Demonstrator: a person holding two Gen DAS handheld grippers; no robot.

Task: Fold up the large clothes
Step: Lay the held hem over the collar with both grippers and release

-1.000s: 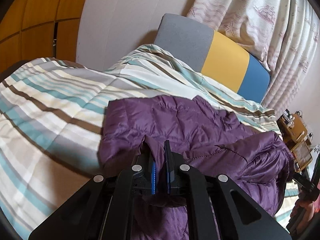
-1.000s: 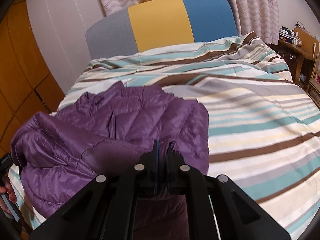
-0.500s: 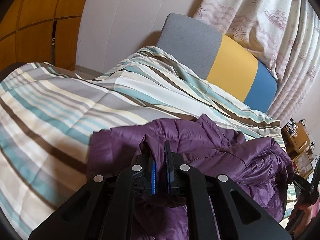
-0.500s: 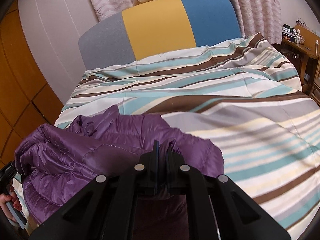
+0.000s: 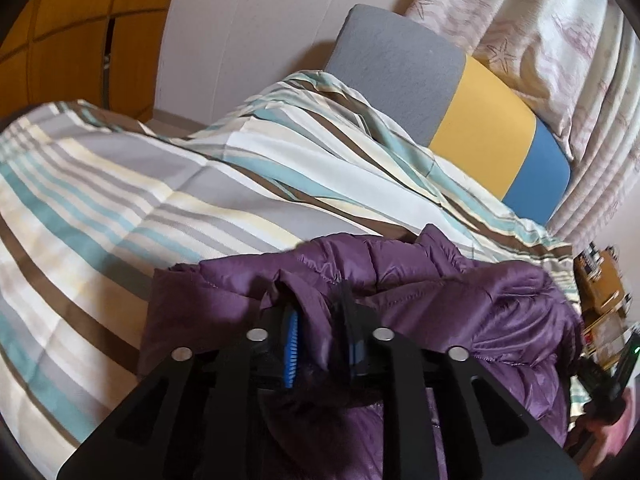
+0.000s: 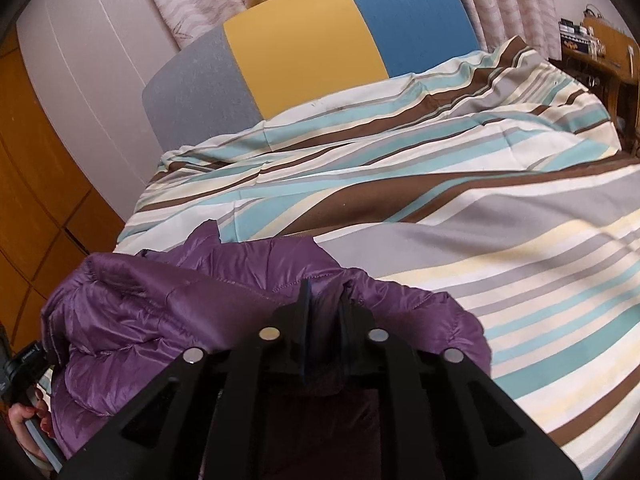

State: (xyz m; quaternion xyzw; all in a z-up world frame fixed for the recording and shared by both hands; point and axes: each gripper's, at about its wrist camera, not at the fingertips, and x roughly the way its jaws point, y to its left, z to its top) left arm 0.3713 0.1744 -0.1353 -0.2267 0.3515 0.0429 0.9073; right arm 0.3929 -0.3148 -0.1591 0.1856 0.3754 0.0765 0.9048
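**Letting go of the purple jacket at the end of a fold**

Low in the left wrist view, my left gripper [image 5: 318, 330] has its jaws opening, with a ridge of the purple jacket [image 5: 460, 312] between the blue pads; I can see a gap on the left pad's side, so the cloth looks slack there rather than pinched. Low in the right wrist view, my right gripper [image 6: 325, 320] is doing the same: its jaws are opening with a hem of the jacket [image 6: 168, 304] between them, and I cannot tell whether the pads have come fully clear of the fabric.

The jacket lies bunched across the lower middle of both frames, on the striped bed cover [image 5: 120, 208], at the near edge of the bed. I judge this to be the release at the end of one fold, the carried edge laid over the body of the garment.

Next I would need the jaws wide enough to shed the slippery quilted cloth, then draw both grippers back without dragging the top layer, and pick fresh hold points for the next fold. The puffy fabric may spring up once freed.

Further up, the headboard [image 6: 304, 40] shows grey, yellow and blue panels, with patterned curtains [image 5: 540, 32] behind. I can read no brand, label or writing anywhere; the clutter on the wooden desk [image 6: 600, 48] at upper right is too small.
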